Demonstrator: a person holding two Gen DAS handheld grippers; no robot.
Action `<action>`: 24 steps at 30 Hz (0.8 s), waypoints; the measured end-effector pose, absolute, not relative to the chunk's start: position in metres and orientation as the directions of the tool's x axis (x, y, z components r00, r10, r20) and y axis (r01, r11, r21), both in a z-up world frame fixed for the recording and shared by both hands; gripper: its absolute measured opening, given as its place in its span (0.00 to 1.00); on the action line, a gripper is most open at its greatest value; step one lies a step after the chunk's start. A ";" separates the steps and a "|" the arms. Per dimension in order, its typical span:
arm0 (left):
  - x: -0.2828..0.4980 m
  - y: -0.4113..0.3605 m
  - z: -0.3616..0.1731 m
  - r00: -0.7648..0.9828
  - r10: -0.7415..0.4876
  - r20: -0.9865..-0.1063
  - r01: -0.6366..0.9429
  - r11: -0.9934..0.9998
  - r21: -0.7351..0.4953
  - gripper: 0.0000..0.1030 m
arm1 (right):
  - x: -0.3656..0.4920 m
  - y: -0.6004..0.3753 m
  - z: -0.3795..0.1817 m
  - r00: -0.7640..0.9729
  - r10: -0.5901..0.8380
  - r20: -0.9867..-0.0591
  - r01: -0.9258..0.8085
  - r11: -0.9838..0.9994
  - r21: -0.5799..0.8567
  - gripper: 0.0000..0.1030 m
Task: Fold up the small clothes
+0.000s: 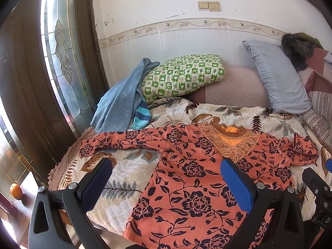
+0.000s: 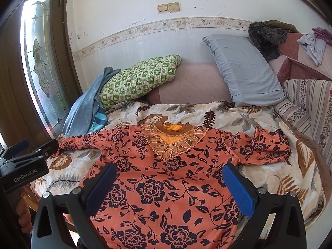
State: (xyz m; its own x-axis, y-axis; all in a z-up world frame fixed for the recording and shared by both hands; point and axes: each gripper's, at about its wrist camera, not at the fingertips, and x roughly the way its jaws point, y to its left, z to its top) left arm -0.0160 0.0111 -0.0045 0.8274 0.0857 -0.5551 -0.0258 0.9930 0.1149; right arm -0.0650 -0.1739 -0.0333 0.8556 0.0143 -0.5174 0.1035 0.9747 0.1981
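An orange long-sleeved top with dark flowers and a lace collar [image 1: 193, 178] [image 2: 166, 178] lies spread flat, front up, on a leaf-patterned blanket [image 1: 124, 178] [image 2: 276, 178]. Both sleeves are stretched out sideways. My left gripper [image 1: 166, 166] is open and empty, hovering over the top's left side near its hem. My right gripper [image 2: 170, 170] is open and empty above the middle of the top. The left gripper's body shows at the left edge of the right wrist view [image 2: 27, 157].
A blue cloth [image 1: 118, 101] and a green checked pillow [image 1: 182, 74] lie behind the top on the left. A grey pillow [image 1: 276, 76] leans at the back right. A door with patterned glass [image 1: 60, 47] stands at the left. Striped cushions [image 2: 309, 103] line the right side.
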 end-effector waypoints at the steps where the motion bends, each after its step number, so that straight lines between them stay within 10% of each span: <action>1: -0.018 0.011 -0.002 0.829 0.089 -0.553 -0.029 0.993 0.117 1.00 | -0.067 -0.174 -0.032 0.859 0.013 -0.512 0.101 0.976 0.195 1.00; 15: 0.046 -0.034 -0.042 0.740 -0.013 -0.672 0.058 0.997 0.045 1.00 | -0.021 -0.296 -0.095 0.774 -0.095 -0.627 0.314 0.916 0.248 1.00; 24: 0.121 -0.109 -0.124 0.623 -0.065 -0.780 0.170 0.984 0.053 1.00 | -0.015 -0.500 -0.169 0.752 -0.145 -0.643 0.585 0.596 0.550 1.00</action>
